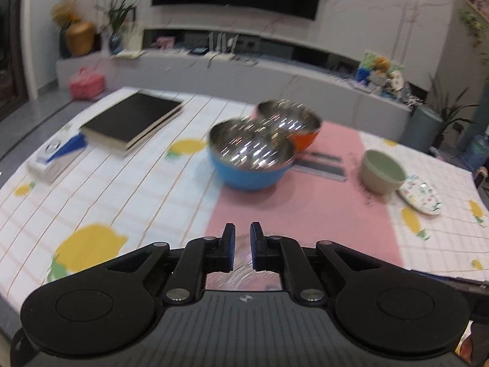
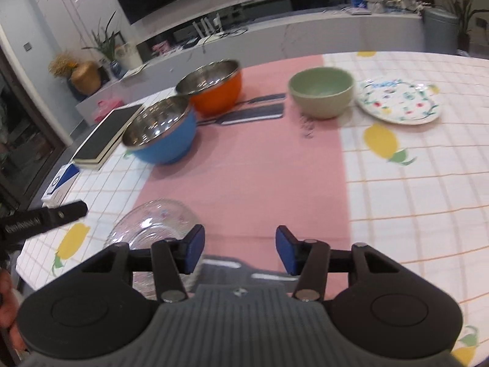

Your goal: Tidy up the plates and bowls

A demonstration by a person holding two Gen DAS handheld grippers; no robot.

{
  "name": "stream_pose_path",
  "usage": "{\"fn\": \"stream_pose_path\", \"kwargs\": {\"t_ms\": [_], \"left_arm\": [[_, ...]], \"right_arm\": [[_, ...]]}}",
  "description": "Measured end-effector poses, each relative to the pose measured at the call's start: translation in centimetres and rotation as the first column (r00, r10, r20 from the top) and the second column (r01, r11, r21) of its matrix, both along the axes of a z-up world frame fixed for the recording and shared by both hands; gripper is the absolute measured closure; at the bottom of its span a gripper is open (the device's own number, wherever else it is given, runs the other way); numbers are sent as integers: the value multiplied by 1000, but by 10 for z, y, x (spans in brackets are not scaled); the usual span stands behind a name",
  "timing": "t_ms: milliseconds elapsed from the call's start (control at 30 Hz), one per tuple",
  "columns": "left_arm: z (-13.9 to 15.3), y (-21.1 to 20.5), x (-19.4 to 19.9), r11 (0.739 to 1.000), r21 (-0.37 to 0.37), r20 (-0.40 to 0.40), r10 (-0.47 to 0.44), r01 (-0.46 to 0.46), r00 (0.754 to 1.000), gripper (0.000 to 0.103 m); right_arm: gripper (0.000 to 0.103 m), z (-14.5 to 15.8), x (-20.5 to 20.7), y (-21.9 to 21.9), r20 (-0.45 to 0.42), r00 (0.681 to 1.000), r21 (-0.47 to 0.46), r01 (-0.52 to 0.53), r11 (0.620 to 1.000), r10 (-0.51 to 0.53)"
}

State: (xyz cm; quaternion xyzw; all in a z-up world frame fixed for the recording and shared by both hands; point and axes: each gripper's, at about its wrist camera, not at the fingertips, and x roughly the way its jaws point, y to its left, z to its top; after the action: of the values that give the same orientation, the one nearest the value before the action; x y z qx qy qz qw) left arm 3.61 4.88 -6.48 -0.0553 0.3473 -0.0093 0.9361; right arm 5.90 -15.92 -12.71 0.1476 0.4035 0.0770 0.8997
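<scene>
Steel-lined blue bowl point(image 2: 160, 130) and orange bowl point(image 2: 214, 87) sit empty.

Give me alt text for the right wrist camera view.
The right gripper, jaws open and empty, hangs over a pink mat, with a clear glass bowl just left of it. Farther back stand a blue bowl, orange bowl, green bowl and patterned plate.

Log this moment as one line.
left gripper shut, hold unclear | right gripper open, empty | glass bowl beside right gripper | blue bowl, orange bowl, green bowl, plate unstacked
</scene>
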Motion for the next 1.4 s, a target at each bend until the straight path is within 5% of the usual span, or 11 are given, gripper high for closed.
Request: {"fn": "stream_pose_path", "kwargs": {"t_ms": [200,333,633,1000,1400], "left_arm": [[5,-33,18,995,-34,-1,-97,97,995,93],[5,-57,29,987,-51,6,-155,155,988,77],[-6,-112,55,958,-102,-14,-270,267,963,60],[-29,-175,90,920,-175,10,-356,352,934,59],[-73,-210,148,926,-277,-48,-278,255,959,59]], "right_arm": [[51,0,-4,-36,11,994,-9,106,994,-106],[51,-3,-6,-63,20,981,-21,194,981,-194],[51,-9,-6,-120,33,958,6,286,958,-286],[52,-19,4,-177,95,932,-20,353,935,-350],[59,-35,78,-233,81,930,119,349,930,-359]]}}
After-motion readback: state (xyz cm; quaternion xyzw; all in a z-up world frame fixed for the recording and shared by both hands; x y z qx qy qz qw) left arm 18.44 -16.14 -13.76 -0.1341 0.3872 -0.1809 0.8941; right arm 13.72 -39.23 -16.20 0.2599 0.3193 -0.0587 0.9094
